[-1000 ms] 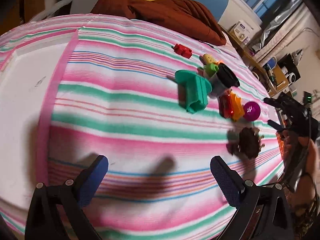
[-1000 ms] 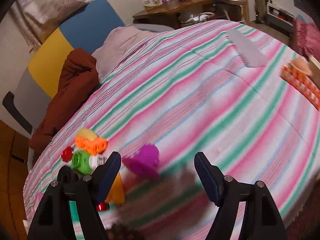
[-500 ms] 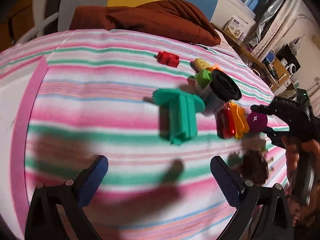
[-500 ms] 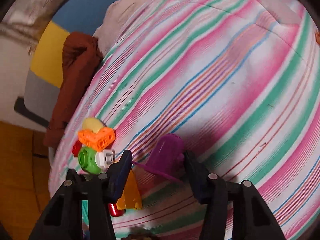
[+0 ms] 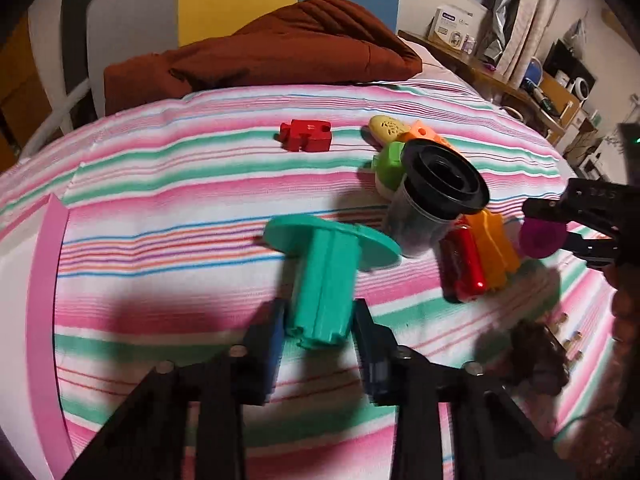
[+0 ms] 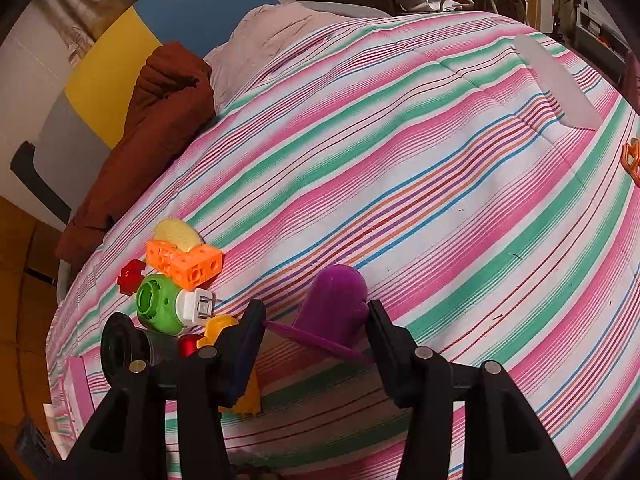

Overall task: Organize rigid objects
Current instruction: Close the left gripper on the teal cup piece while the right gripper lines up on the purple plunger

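Note:
A teal spool-shaped toy lies on the striped bedspread. My left gripper is closing, and its blue pads touch both sides of the toy's stem. My right gripper is shut on a purple flanged piece, which stands between its pads. In the left wrist view that purple piece hangs a little above the bed in the right gripper. Beside it lie a black-lidded cup, red and orange pieces, a green round toy, an orange block and a red puzzle piece.
A brown blanket is heaped at the head of the bed. A dark brown lump lies near the right gripper. An orange basket and a white flat piece sit far right. A pink-edged sheet borders the left.
My left gripper moved in on the teal toy and its jaws came from wide open to the stem. My right gripper narrowed onto the purple piece.

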{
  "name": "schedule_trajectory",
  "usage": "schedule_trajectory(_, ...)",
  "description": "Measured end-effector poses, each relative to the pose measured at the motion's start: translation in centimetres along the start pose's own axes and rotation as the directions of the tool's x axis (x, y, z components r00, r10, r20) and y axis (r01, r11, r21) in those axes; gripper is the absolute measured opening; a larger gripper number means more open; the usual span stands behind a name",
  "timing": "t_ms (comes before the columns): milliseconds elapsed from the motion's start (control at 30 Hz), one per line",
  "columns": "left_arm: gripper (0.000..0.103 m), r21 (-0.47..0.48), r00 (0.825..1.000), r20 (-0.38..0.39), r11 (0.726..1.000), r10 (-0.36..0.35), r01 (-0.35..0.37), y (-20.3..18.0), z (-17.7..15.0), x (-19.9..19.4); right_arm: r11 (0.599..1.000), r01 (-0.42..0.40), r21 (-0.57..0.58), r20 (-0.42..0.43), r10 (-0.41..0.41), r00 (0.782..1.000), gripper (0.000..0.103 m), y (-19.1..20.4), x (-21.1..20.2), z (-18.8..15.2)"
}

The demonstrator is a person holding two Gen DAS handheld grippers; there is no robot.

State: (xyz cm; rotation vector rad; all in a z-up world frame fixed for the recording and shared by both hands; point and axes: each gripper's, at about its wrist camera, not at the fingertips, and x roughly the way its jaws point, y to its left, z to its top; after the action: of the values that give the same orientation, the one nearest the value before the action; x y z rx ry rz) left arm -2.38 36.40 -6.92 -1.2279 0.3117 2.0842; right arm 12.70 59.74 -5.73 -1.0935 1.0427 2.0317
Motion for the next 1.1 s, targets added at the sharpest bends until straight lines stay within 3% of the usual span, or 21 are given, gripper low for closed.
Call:
schedule_trajectory(233, 0.03, -0.043, 1.0, -0.018, 0.999, -0.005, 0.004, 1.9, -1.0, -3.6, 0.999, 0.032, -0.025, 0.042, -0.031, 0.999, 0.052, 0.5, -0.4, 0.2)
schedule_trajectory(300, 0.03, -0.02, 0.999, -0.034, 0.999, 0.028, -0.028, 2.0, -1.2, -4.4, 0.998, 0.052, -0.043, 0.046, -0.05, 0.998, 0.052, 0.8, -0.3, 0.2)
schedule_trajectory(533, 0.03, 0.026, 0.996, -0.023, 0.996, 0.09, -0.09, 2.3, -0.9, -4.6, 0.982, 0.145, -0.119, 0.049, -0.14, 0.989, 0.052, 1.5, 0.0, -0.4)
schedule_trajectory(667, 0.031, 0.042, 0.995, -0.01, 0.995, 0.095, -0.095, 2.0, -0.8, -3.5, 0.982, 0.133, -0.131, 0.014, -0.132, 0.991, 0.052, 1.4, 0.3, -0.9)
schedule_trajectory(767, 0.038, 0.034, 0.996, -0.004, 0.995, 0.089, -0.089, 2.0, -1.0, -2.8, 0.99, 0.084, -0.111, -0.008, -0.086, 0.996, 0.053, 1.1, 0.2, -1.0)
schedule_trajectory(933, 0.06, -0.015, 0.997, 0.047, 0.998, 0.06, -0.059, 2.6, -1.1, -2.9, 1.0, -0.014, 0.014, -0.034, 0.015, 0.999, 0.053, -0.6, -0.2, -0.6)
schedule_trajectory(1100, 0.061, -0.034, 0.996, 0.077, 0.999, 0.042, -0.039, 2.8, -0.6, -2.5, 1.0, 0.026, -0.017, 0.008, -0.026, 1.0, 0.052, -0.2, -0.7, -0.6)
